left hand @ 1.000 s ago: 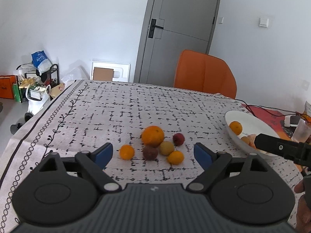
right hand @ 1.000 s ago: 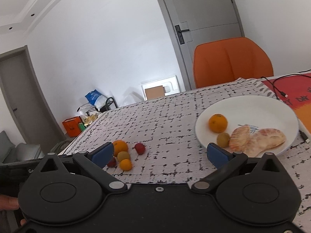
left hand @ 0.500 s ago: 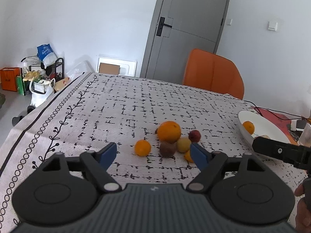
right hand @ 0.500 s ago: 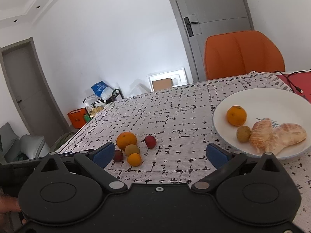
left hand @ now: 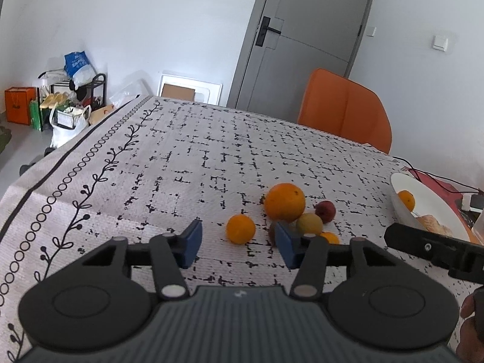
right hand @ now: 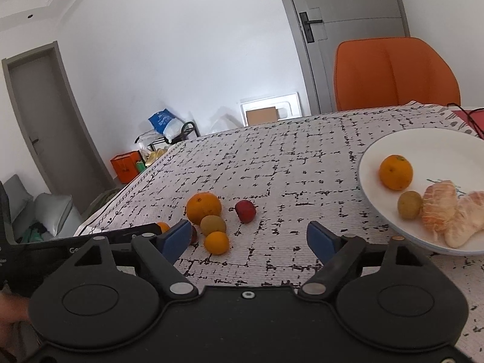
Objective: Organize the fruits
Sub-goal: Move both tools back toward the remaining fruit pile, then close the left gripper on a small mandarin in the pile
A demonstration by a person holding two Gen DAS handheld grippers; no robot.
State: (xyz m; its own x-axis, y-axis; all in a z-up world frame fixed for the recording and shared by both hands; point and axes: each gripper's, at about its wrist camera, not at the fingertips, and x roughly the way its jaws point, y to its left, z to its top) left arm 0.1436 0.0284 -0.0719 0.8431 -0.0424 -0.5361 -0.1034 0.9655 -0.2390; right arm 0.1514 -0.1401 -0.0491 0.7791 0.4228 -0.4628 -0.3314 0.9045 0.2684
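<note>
Several loose fruits lie clustered on the patterned tablecloth [left hand: 187,163]: a big orange [left hand: 284,202], a small orange [left hand: 240,229], a yellow-green fruit [left hand: 309,224], a red fruit [left hand: 325,211] and another small orange [right hand: 216,243]. My left gripper [left hand: 237,245] is closing with that first small orange just ahead between its blue pads, which do not touch it. My right gripper [right hand: 249,240] is closing too. It hangs over bare cloth, with the second small orange near its left pad. A white plate [right hand: 372,151] on the right holds an orange [right hand: 395,172], a small green fruit [right hand: 410,205] and peeled segments [right hand: 447,211].
An orange chair [left hand: 345,109] stands behind the table before a grey door [left hand: 302,30]. A red mat with cables [left hand: 435,181] lies beyond the plate. The table's left edge drops to a floor with bags and a rack [left hand: 69,103]. A hand [left hand: 469,326] shows at lower right.
Both grippers have moved forward and down toward the fruit cluster. Their jaws have narrowed, the left much more. The small orange now sits between the left pads.
</note>
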